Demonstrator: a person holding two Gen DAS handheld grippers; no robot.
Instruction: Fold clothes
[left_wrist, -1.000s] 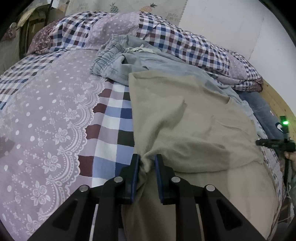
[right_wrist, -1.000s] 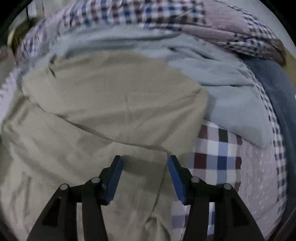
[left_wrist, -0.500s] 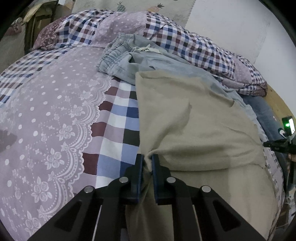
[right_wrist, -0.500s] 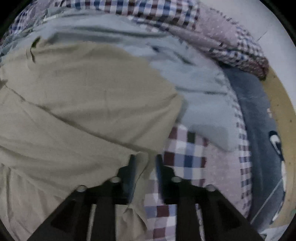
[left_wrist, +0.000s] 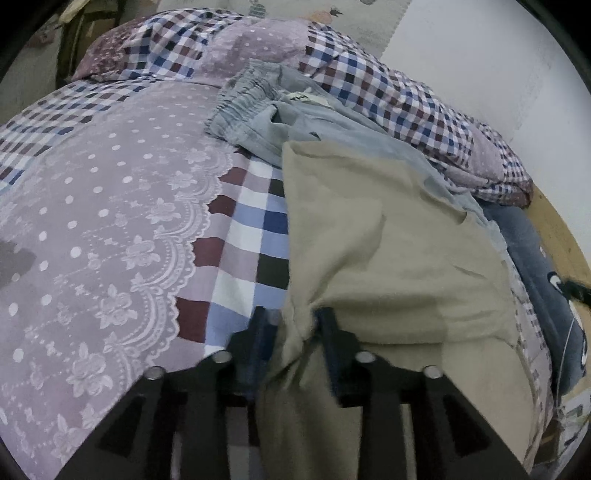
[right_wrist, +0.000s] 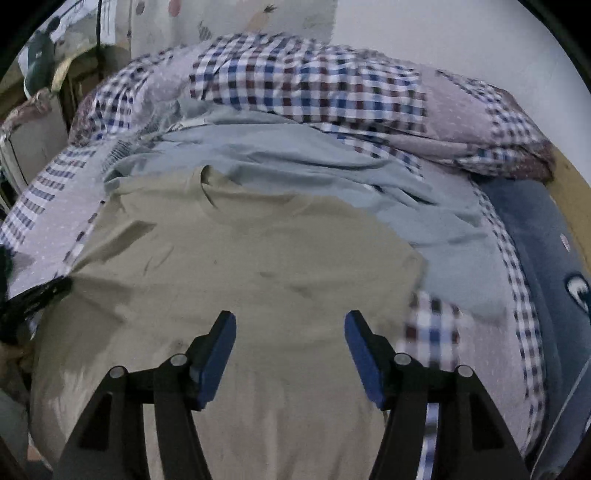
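A beige T-shirt (left_wrist: 388, 258) lies spread on the bed, its lower part folded up over the chest. My left gripper (left_wrist: 291, 325) stands at the shirt's left edge. A bunched pinch of beige cloth sits between its fingers, which are parted, with a gap showing beside the cloth. In the right wrist view the T-shirt (right_wrist: 258, 258) fills the middle, neckline at the far side. My right gripper (right_wrist: 290, 332) hovers over it, open wide, with nothing between its blue pads.
Pale blue-grey trousers (left_wrist: 258, 110) lie under and beyond the shirt. A dark blue garment (right_wrist: 535, 240) lies along the right side by the wooden bed edge (left_wrist: 561, 236). A rumpled checked quilt (right_wrist: 295, 85) is heaped at the wall. The lilac bedspread (left_wrist: 110, 221) stretches left.
My right gripper, shut on the shirt's right edge half a second ago, has let go, opened wide and pulled back over the shirt. The left jaws have widened around the pinched cloth.
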